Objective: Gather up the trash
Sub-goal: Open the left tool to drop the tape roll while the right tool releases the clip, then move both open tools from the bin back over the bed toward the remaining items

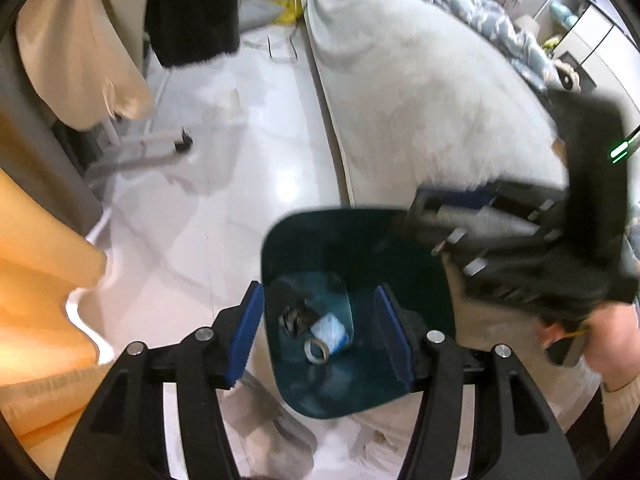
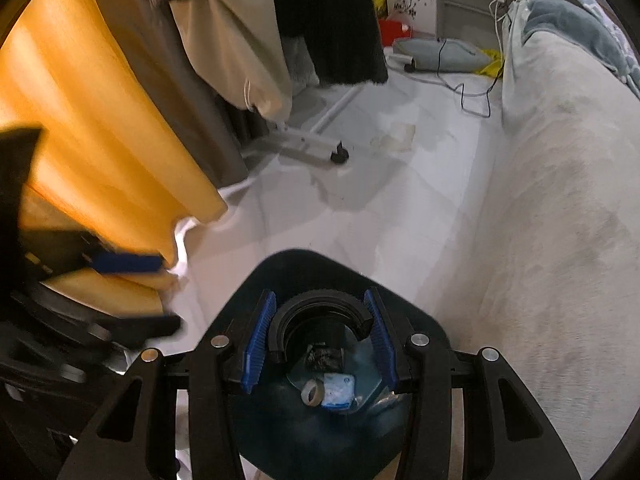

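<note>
A dark teal trash bin (image 1: 276,240) stands on the white floor beside the bed; it also shows in the right wrist view (image 2: 424,320). Inside lie a tape roll (image 1: 317,350), a blue-white packet (image 1: 331,330) and a dark crumpled scrap (image 1: 294,316). My left gripper (image 1: 318,336) is open and empty above the bin. My right gripper (image 2: 320,340) is shut on a black C-shaped ring (image 2: 316,300), held over the bin opening. The right gripper also shows blurred in the left wrist view (image 1: 460,252), over the bin's right rim.
A bed with a white fluffy cover (image 1: 420,100) runs along the right. An orange curtain (image 2: 88,120) hangs at left. A clothes rack foot with a caster (image 2: 340,156) and hanging garments (image 2: 240,40) stand behind. Cables (image 2: 472,96) lie on the floor (image 2: 360,220).
</note>
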`<state>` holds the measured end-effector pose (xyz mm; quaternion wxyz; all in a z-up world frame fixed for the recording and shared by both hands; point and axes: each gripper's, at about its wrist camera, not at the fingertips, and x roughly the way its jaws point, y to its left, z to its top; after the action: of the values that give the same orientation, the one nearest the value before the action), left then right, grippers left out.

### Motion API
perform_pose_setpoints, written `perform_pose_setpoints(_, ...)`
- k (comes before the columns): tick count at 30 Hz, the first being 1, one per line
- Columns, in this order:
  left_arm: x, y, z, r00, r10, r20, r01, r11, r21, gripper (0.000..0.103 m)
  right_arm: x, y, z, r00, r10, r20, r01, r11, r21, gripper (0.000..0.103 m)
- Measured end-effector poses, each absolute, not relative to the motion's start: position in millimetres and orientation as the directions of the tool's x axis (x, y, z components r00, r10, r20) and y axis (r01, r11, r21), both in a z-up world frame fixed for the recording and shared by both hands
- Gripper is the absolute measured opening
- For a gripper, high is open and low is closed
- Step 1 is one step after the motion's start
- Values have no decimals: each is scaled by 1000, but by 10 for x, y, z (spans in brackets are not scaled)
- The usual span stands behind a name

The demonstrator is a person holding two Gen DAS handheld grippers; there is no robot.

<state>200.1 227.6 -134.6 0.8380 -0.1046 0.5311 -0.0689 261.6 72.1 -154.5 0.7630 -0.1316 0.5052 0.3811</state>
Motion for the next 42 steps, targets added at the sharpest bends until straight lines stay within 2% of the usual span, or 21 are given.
perform_pose_setpoints(5, 1958, 2361, -1039, 549, -216, -808, 11, 968, -251, 54, 2576, 815, -1791, 126, 420, -899, -701, 679, 219, 47)
perform_pose_setpoints(12, 1934, 2484, -772, 640, -210, -739, 7, 963, -268, 42, 2436, 968, -2018, 107, 332, -937, -745, 650, 146, 47)
perform_pose_setpoints(29, 1929, 2367, -255, 770, -179, -613, 35, 970, -239, 41, 2211, 1063, -2251, 54, 215, -975, -802, 592, 86, 49)
perform_pose_setpoints(30, 1939, 2348, -224, 774, -181, -606, 37, 969, -243, 41, 2196, 1052, -2238, 53, 211, -976, -804, 589, 84, 50)
perform_pose_setpoints(32, 1962, 2310, -154, 788, -183, -588, 39, 968, -249, 41, 2172, 1029, -2189, 48, 217, -975, -807, 584, 90, 63)
perform_pose_setpoints(34, 1983, 2270, -88, 799, -186, -572, 39, 965, -259, 41, 2153, 999, -2134, 48, 224, -973, -812, 576, 93, 67)
perform_pose_setpoints(42, 2079, 1951, 116, 831, -181, -525, 60, 969, -239, 41, 2128, 782, -1745, 82, 316, -945, -803, 582, 126, 69)
